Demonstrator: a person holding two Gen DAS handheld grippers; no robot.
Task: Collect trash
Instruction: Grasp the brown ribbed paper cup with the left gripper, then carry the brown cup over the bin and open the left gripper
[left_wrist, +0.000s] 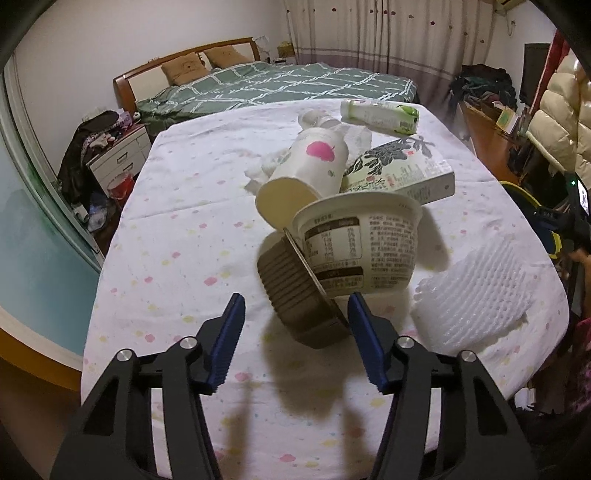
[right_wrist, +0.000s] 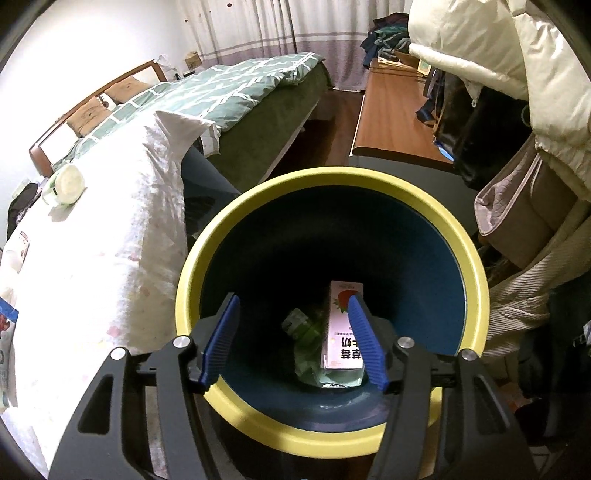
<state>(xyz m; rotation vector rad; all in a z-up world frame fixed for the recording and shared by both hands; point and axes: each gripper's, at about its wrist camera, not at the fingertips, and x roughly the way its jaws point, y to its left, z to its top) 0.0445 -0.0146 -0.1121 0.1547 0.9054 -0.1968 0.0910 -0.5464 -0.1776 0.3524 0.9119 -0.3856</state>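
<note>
A table (left_wrist: 177, 206) covered with a white, pastel-spotted cloth is shown bearing a heap of trash: a brown ribbed tray (left_wrist: 295, 299) tipped on edge, a white printed tub (left_wrist: 360, 245) leaning against it, a white cup with a pink mark (left_wrist: 308, 171) lying on its side, a flat patterned carton (left_wrist: 402, 171), a white-and-green bottle (left_wrist: 380, 115), crumpled tissue (left_wrist: 266, 168) and a white foam net (left_wrist: 480, 295). The left hand-held gripper (left_wrist: 295, 314) is held partly open just before the brown ribbed tray, whose edge lies beside the right-side finger; nothing is gripped. The right hand-held gripper (right_wrist: 293, 321) is held partly open and empty over a yellow-rimmed blue bin (right_wrist: 476, 280), placed beside the table. Inside the bin a pink milk carton (right_wrist: 341, 332) and green crumpled packaging (right_wrist: 306, 332) are seen.
</note>
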